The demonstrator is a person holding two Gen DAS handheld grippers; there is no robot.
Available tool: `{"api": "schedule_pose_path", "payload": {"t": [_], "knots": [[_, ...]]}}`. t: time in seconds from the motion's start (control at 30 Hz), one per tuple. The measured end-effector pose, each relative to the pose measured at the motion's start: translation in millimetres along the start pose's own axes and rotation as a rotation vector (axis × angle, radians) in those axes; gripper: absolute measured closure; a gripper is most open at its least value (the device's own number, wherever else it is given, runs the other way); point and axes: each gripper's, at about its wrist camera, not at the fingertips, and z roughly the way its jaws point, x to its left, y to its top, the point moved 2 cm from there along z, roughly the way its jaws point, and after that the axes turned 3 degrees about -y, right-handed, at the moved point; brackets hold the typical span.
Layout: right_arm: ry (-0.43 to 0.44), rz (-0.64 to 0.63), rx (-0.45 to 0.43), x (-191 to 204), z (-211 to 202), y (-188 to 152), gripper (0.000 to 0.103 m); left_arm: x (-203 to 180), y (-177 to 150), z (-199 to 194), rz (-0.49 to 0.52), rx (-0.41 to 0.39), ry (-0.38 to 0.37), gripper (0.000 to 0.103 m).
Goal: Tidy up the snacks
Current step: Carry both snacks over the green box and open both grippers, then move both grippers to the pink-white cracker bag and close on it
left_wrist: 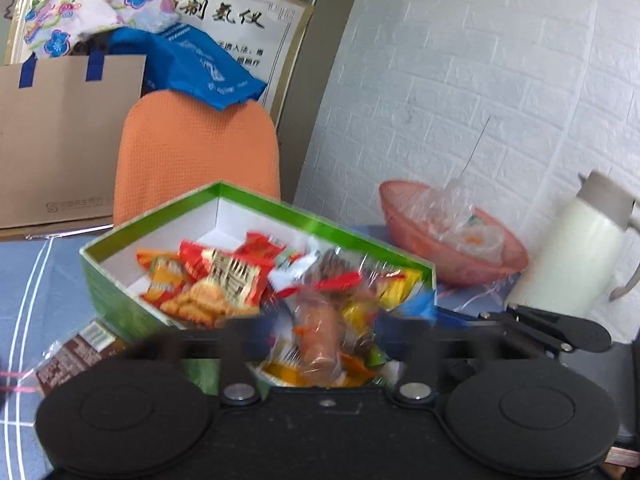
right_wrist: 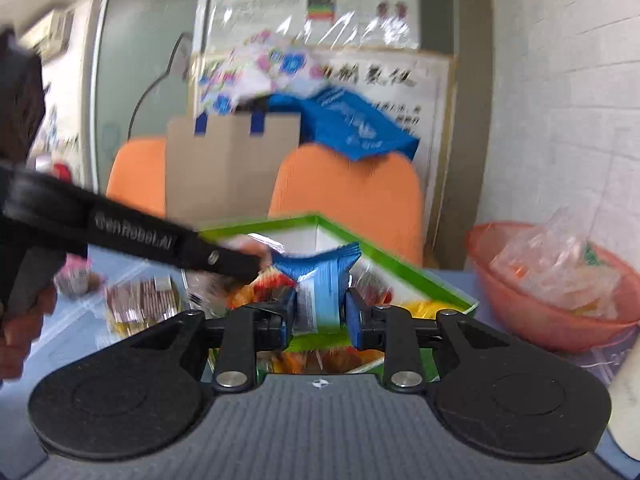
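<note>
Right wrist: "GenRobot.AI" on wide-open left gripper [right_wrist: 240,264]; blue packet [right_wrist: 320,280] within right gripper [right_wrist: 320,316], grip unclear.

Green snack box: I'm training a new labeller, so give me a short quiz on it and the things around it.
1. True or false: the green cardboard box is empty.
2. What sits between the fingers of the right gripper? A) a blue snack packet B) a metal spoon C) a yellow banana
3. In the left wrist view, what stands just right of the pink plastic bowl?

Key
1. False: it holds many wrapped snacks.
2. A
3. A white plastic jug with a handle.
</note>
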Motion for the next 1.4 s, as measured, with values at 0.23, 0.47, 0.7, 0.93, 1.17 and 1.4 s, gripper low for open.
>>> {"api": "schedule_pose_path", "payload": {"t": [0.23, 0.47, 0.7, 0.93, 1.17, 1.4], "knots": [[-0.062, 0.025, -0.095, 2, -22, -8, 0.0, 18, -14, -35, -0.069, -0.072, 0.037, 0.0], [0.033, 0.006, -0.169, 28, -56, 9, 0.0, 49, -33, -84, -0.175, -0.127, 0.085, 0.0], [0.173, -0.074, -0.13, 82, -57, 13, 0.0, 99, -55, -134, -0.257, -0.129, 0.203, 0.0], [0.255, -0.129, -0.066, 126, -53, 12, 0.0, 150, -40, -148, -0.261, -0.142, 0.323, 0.0], [0.26, -0.114, -0.006, 127, -56, 3, 0.0, 184, -22, -112, -0.2, -0.078, 0.36, 0.0], [0.244, -0.087, 0.046, 116, -53, -9, 0.0, 193, -45, -94, -0.159, 0.018, 0.334, 0.009]]}}
